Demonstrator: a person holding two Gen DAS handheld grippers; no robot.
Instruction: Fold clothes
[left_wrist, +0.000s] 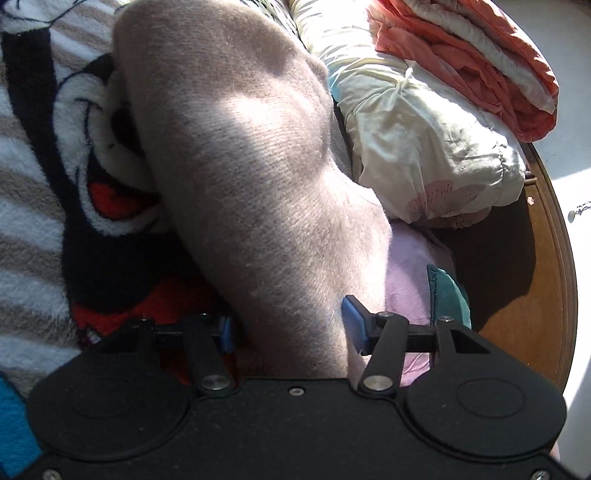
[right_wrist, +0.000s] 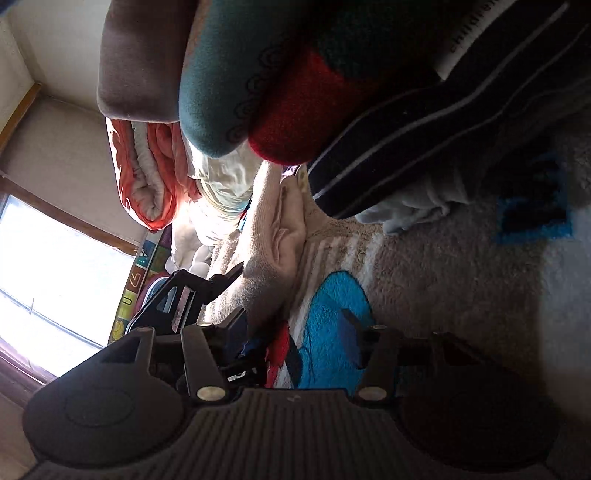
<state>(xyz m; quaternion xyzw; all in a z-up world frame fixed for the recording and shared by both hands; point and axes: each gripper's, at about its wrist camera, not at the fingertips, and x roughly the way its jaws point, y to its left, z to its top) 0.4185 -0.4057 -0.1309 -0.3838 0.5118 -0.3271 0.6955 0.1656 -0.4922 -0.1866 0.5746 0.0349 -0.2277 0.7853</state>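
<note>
The left tool (left_wrist: 291, 328) points somewhat downward, its two blue-padded fingers (left_wrist: 355, 325) standing apart on either side of a thick fold of grey-brown knit garment (left_wrist: 255, 177) that passes between them; whether the pads press on it cannot be told. The right tool (right_wrist: 291, 339) is rolled onto its side, its jaws parted with nothing between them, and the left tool's black frame shows just beyond its left finger.
</note>
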